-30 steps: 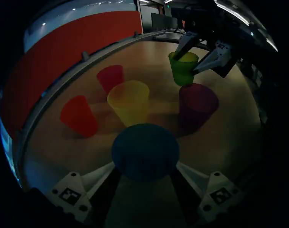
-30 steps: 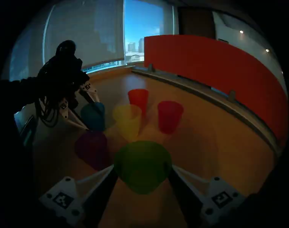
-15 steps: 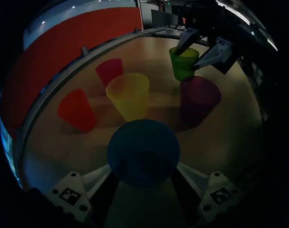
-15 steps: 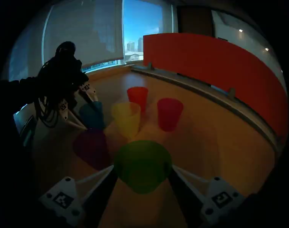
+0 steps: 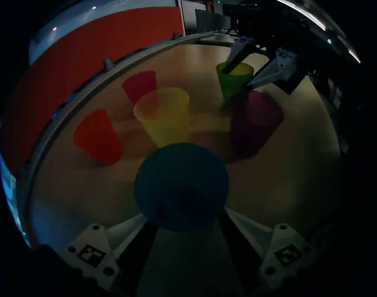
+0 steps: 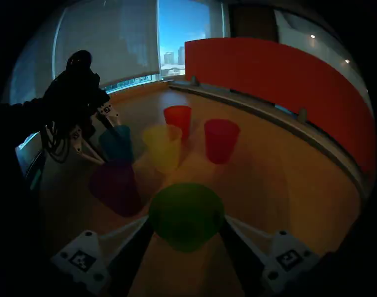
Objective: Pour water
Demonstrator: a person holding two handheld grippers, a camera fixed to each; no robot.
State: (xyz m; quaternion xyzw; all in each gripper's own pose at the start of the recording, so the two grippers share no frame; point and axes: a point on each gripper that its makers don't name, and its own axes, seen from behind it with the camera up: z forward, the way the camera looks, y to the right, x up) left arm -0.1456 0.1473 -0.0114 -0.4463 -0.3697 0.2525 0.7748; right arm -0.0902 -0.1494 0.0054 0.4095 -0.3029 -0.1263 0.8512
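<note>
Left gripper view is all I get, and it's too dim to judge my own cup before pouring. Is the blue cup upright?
Observer: From the right gripper view, the blue cup looks roughly upright, rim uppermost, between the fingers of the left tongs.
Operator: What's behind me?
Observer: A large window showing bright sky and city buildings, with blinds beside it.
Operator: And the other grip?
Observer: Up close, the right tongs have one finger against each side of the green cup.
</note>
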